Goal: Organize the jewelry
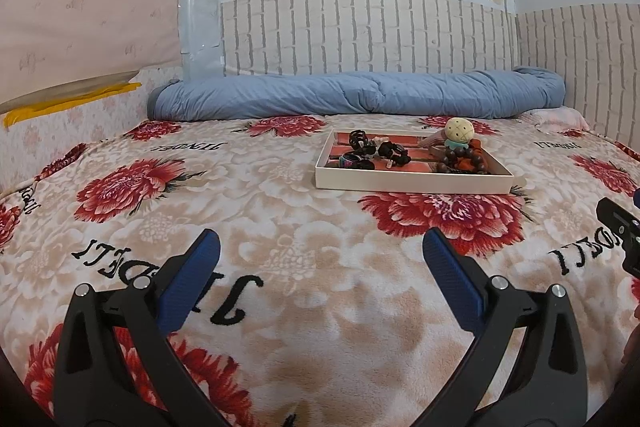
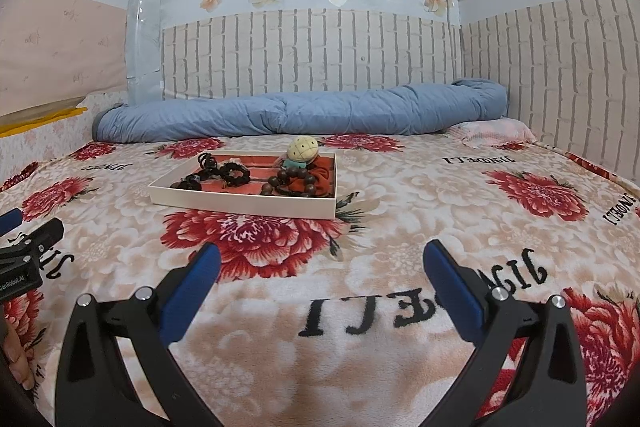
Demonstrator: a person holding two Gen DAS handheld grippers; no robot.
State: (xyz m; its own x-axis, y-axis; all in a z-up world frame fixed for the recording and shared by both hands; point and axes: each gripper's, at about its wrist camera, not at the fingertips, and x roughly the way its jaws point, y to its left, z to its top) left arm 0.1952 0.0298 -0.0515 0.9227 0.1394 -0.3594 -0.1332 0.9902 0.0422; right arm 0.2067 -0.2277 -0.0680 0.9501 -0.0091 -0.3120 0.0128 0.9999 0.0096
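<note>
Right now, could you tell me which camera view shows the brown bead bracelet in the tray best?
The right wrist view: the bead bracelet faces the camera, unobstructed. The left wrist view shows it smaller, at the tray's far right.

A shallow white tray point(image 2: 240, 206) is set flat on the bed, filled with dark bead bracelets point(image 2: 289, 183), black hair ties point(image 2: 234, 172) and a small doll point(image 2: 302, 151).

I see the left gripper point(image 1: 321, 247) with jaws spread wide above the floral blanket point(image 1: 256, 211); the white tray point(image 1: 412, 183) (holding dark bracelets point(image 1: 380, 151)) lies well ahead.
</note>
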